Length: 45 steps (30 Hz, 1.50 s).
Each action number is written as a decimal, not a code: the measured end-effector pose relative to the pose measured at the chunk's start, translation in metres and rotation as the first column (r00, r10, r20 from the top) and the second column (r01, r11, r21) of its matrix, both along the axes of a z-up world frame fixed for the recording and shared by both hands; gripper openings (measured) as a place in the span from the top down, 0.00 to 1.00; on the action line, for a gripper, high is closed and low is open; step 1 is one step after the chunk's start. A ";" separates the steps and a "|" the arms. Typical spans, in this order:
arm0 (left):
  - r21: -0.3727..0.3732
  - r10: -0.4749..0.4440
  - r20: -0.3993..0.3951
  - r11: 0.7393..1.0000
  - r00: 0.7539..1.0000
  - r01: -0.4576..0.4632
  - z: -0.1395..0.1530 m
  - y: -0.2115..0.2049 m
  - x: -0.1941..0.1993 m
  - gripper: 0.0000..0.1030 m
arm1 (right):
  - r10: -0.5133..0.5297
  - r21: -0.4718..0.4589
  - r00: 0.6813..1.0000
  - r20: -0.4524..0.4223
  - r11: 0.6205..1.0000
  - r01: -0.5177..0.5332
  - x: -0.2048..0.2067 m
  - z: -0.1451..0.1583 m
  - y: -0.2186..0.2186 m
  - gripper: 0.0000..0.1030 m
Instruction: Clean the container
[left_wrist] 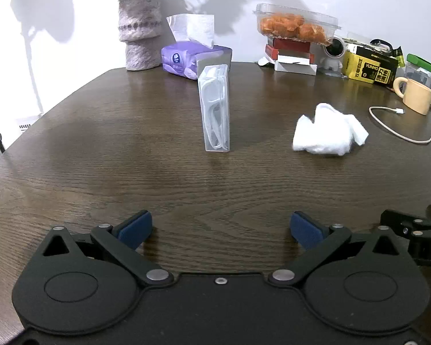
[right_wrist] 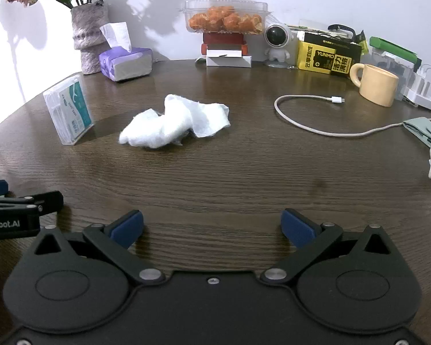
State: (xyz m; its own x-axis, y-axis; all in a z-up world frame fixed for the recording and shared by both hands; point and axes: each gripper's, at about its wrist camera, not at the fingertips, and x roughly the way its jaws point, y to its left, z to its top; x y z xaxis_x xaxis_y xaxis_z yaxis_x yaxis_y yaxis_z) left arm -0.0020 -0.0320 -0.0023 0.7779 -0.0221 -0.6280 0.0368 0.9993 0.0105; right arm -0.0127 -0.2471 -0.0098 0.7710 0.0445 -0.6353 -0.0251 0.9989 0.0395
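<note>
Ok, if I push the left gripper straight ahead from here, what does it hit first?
Most likely the clear floss-pick container, standing upright almost dead ahead of the open left gripper. Only bare table lies between. The crumpled white wipe sits off to the right.

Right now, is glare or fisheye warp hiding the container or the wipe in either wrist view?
Left wrist: container sharp, edge-on; table sheen beside it, wipe clear. Right wrist: container near the warped left edge, label readable; wipe sharp, bright, unobscured.
</note>
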 end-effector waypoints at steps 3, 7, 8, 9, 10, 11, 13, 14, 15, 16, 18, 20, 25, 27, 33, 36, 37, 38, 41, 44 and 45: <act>-0.001 0.000 0.000 1.000 1.000 0.000 0.000 0.001 0.001 0.00 | -0.007 0.000 1.000 0.000 1.000 0.007 0.000 0.000 0.000 0.00; 0.002 0.000 0.000 1.000 1.000 0.000 0.000 0.000 0.001 0.00 | -0.022 -0.001 1.000 0.000 1.000 0.022 0.001 0.000 0.002 0.00; 0.002 0.000 0.000 1.000 1.000 0.000 0.000 0.000 0.001 0.00 | -0.023 -0.001 1.000 0.000 1.000 0.023 0.001 0.000 0.002 0.00; 0.002 0.000 0.000 1.000 1.000 0.000 0.000 0.000 0.001 0.00 | -0.023 -0.001 1.000 0.000 1.000 0.023 0.001 0.000 0.002 0.00; 0.002 0.000 0.000 1.000 1.000 0.000 0.000 0.000 0.001 0.00 | -0.023 -0.001 1.000 0.000 1.000 0.023 0.001 0.000 0.002 0.00; 0.002 0.001 0.000 1.000 1.000 -0.001 0.000 0.000 0.001 0.00 | -0.023 -0.001 1.000 0.000 1.000 0.023 0.001 0.000 0.002 0.00; 0.002 0.001 0.000 1.000 1.000 -0.001 0.000 0.000 0.001 0.00 | -0.023 -0.001 1.000 0.000 1.000 0.023 0.001 0.000 0.001 0.00; 0.002 0.001 0.000 1.000 1.000 -0.001 0.000 0.000 0.000 0.00 | -0.023 -0.001 1.000 0.000 1.000 0.023 0.001 0.000 0.001 0.00; 0.002 0.001 0.000 1.000 1.000 -0.001 0.000 0.000 0.000 0.00 | -0.023 -0.001 1.000 0.000 1.000 0.023 0.001 0.000 0.001 0.00; 0.002 0.001 0.000 1.000 1.000 -0.001 0.000 0.000 0.000 0.00 | -0.023 -0.001 1.000 0.000 1.000 0.023 0.001 0.000 0.001 0.00; 0.002 0.002 0.000 1.000 1.000 -0.002 0.000 0.000 0.000 0.00 | -0.024 -0.001 1.000 0.000 1.000 0.024 0.000 0.000 0.002 0.00; 0.003 0.002 0.000 1.000 1.000 -0.002 0.000 0.000 0.000 0.00 | -0.025 -0.001 1.000 0.000 1.000 0.025 0.000 0.000 0.002 0.00; 0.003 0.003 0.000 1.000 1.000 -0.003 -0.001 0.000 0.000 0.00 | -0.025 -0.001 1.000 0.000 1.000 0.025 0.000 0.000 0.001 0.00; 0.004 0.004 0.000 1.000 1.000 -0.004 -0.001 0.002 0.001 0.00 | -0.025 -0.001 1.000 0.000 1.000 0.025 0.001 0.000 0.001 0.00; 0.004 0.004 0.000 1.000 1.000 -0.004 -0.001 0.001 0.001 0.00 | -0.026 -0.001 1.000 0.000 1.000 0.026 0.000 0.000 0.002 0.00; 0.004 0.004 0.000 1.000 1.000 -0.004 -0.001 0.001 0.001 0.00 | -0.026 -0.001 1.000 0.000 1.000 0.026 0.000 0.000 0.002 0.00; 0.004 0.003 0.000 1.000 1.000 -0.003 -0.001 0.001 0.001 0.00 | -0.026 -0.001 1.000 0.000 1.000 0.026 0.000 0.000 0.002 0.00; 0.004 0.003 0.000 1.000 1.000 -0.003 -0.001 0.001 0.001 0.00 | -0.027 -0.001 1.000 0.000 1.000 0.027 0.000 0.000 0.002 0.00; 0.005 0.002 0.000 1.000 1.000 -0.002 -0.001 0.001 0.001 0.00 | -0.027 -0.001 1.000 0.000 1.000 0.027 0.000 0.000 0.002 0.00; 0.004 0.002 0.000 1.000 1.000 -0.002 -0.001 0.002 0.001 0.00 | -0.027 -0.001 1.000 0.000 1.000 0.027 0.000 0.000 0.002 0.00; 0.004 0.002 0.000 1.000 1.000 -0.002 -0.001 0.002 0.001 0.00 | -0.027 -0.001 1.000 0.000 1.000 0.027 0.000 0.000 0.002 0.00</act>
